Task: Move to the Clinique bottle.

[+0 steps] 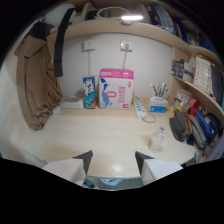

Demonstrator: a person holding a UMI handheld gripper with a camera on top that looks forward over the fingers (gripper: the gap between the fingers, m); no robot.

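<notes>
Clinique bottle on desk, ahead-right of the spread-open, empty tool

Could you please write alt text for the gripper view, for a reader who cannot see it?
The open gripper hovers over a pale desk, with a small clear bottle ahead and right of its fingers. A pink package and blue carton stand against the back wall.

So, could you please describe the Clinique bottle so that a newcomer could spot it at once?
Start at the pale desk and go right, toward the dark bag. The Clinique bottle stands alone just before it, beyond the open tool: small and see-through, unlike the boxes at the wall.
</notes>
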